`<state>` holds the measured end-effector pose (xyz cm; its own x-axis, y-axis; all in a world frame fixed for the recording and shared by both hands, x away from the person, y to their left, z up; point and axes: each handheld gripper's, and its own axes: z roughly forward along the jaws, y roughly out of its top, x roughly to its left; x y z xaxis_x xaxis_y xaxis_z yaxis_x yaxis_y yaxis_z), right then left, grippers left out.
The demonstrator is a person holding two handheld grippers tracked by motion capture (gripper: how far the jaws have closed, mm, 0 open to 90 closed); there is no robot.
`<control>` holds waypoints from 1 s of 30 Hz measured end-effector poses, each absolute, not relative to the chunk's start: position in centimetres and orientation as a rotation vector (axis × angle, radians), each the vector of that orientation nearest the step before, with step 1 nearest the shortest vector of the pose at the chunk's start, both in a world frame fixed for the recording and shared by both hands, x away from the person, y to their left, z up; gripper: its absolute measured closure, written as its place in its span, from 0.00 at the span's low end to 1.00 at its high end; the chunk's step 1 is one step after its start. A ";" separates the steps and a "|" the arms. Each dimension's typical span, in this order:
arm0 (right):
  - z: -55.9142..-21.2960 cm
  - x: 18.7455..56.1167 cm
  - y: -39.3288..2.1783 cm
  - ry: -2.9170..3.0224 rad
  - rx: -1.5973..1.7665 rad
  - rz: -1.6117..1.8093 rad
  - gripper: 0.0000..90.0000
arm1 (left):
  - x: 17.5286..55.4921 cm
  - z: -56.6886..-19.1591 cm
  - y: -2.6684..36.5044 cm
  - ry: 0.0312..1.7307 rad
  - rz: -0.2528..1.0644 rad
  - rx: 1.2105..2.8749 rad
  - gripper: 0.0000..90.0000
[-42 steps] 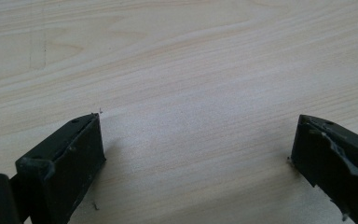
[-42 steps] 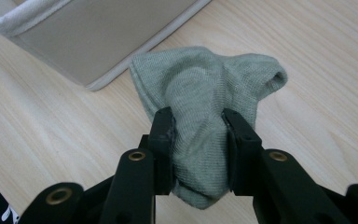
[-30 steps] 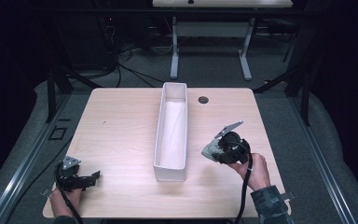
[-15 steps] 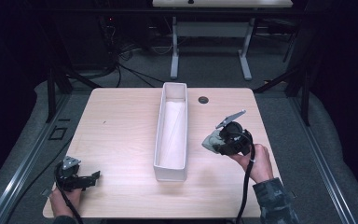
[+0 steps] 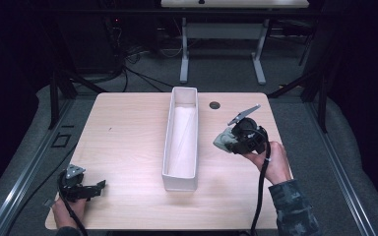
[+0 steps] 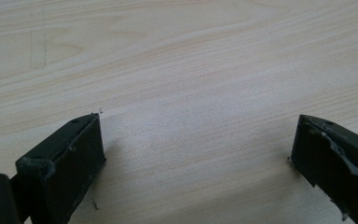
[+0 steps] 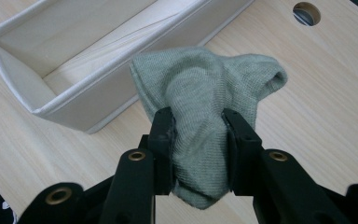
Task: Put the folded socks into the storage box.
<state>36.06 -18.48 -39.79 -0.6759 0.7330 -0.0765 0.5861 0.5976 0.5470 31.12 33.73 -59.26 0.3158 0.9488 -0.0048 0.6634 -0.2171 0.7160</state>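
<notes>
The right gripper (image 7: 198,121) pinches a bunched grey-green knitted cloth (image 7: 205,93) clear of the pale wooden table (image 5: 128,128), just beside the long white fabric bin (image 5: 182,142), likely for dropping in, while the left gripper (image 6: 193,149) rests spread wide, idle.

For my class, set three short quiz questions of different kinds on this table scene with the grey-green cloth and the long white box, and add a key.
1. True or false: the right hand-held gripper is shut on the grey-green cloth.
2. Where is the cloth relative to the long white box?
A. inside it
B. outside it, on its right in the high view
C. under it
3. Fill in: the jaws of the left hand-held gripper stand ____ over the bare wooden table.

Key:
1. True; the cloth is pinched between the jaws.
2. B
3. open; nothing is between them.
</notes>
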 end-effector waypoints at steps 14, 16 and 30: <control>-38.4 36.7 -17.3 2.531 1.045 0.723 0.75 | 31.1 -59.3 33.7 1.421 0.594 1.967 0.03; -38.3 36.8 -17.2 2.536 1.040 0.725 0.75 | 31.1 -59.3 33.7 1.420 0.594 1.968 0.03; -37.5 37.2 -15.7 2.555 1.013 0.752 0.75 | 31.1 -59.3 33.7 1.420 0.605 1.970 0.03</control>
<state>37.17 -15.73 -37.53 -0.7101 0.7001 -0.0751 0.5479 0.6164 0.5656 31.07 33.70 -59.25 0.3146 0.9492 0.0048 0.6609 -0.2227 0.7167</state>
